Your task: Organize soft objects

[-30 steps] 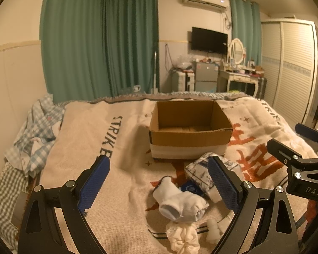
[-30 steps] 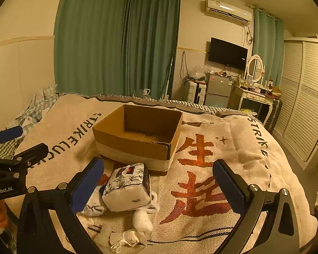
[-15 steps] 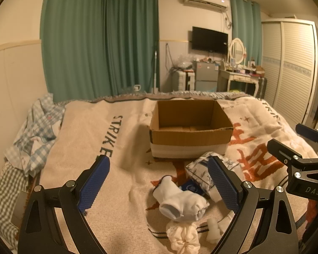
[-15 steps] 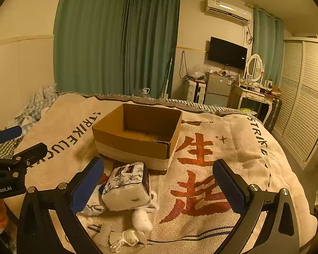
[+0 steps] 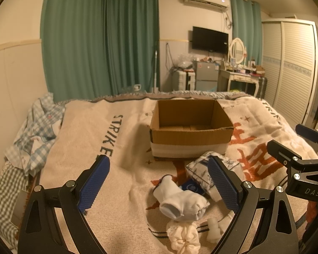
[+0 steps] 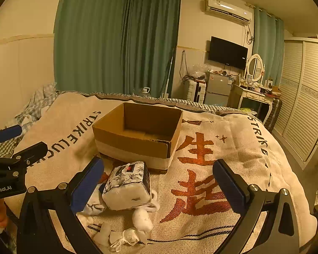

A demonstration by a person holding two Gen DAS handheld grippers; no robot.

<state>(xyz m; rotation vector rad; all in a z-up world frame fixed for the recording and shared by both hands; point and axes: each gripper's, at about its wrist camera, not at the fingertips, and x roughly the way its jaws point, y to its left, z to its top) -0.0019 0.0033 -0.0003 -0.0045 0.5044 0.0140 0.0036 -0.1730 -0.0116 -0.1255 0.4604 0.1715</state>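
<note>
Over the blanket (image 5: 125, 169), nothing moved.

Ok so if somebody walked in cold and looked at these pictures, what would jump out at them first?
Probably the open cardboard box, seemingly empty, in the middle of the bed's cream blanket with its big red characters. Just in front of it lies a heap of soft things: a floral tissue pack and white socks. Both grippers, left and right, hover open above the heap, holding nothing.
</note>
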